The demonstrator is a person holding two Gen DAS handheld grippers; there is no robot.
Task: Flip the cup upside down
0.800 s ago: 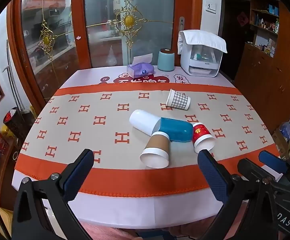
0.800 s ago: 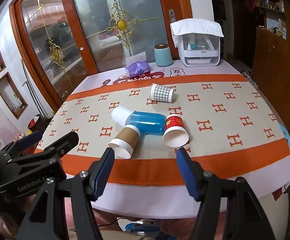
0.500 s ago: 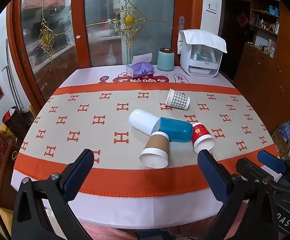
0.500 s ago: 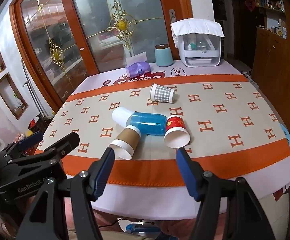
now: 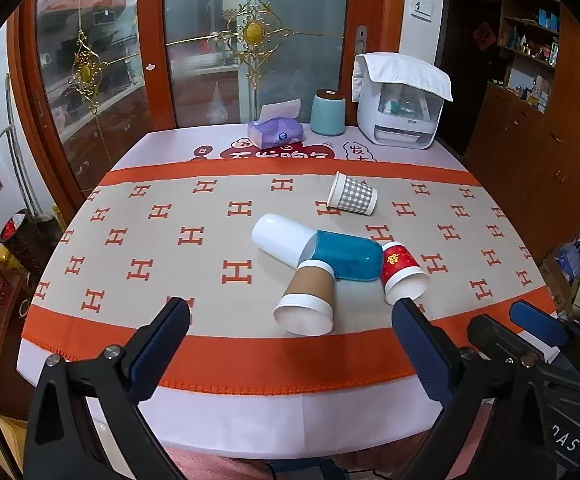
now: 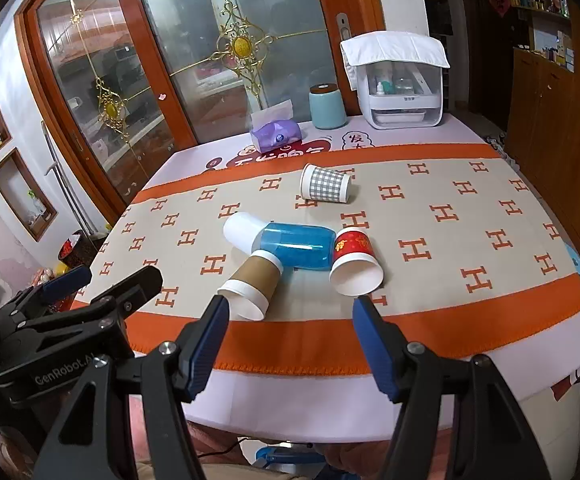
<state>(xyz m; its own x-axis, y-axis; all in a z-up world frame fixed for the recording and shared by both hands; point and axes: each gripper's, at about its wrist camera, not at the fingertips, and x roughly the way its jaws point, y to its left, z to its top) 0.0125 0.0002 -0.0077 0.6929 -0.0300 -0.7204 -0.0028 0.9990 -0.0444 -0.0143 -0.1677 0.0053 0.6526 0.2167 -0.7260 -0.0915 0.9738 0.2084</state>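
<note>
Four cups lying tipped over on the desk, both tools spread wide and empty.

Hovered over the near edge: left tool with jaws apart, gripping nothing; right tool likewise parted and bare. Lay on its side mid-desk on the orange-and-beige H-patterned cloth: brown paper cup with white rim, mouth towards the near edge, base touching the blue-and-white plastic tumbler, also toppled. Rested just beside the tumbler's blue end: red paper cup with gold print, mouth facing the near side. Sat apart, farther back: grey-checked paper cup, also on its side. Stood along the far edge: purple tissue pack, teal lidded canister, white appliance draped with a white cloth.
</note>
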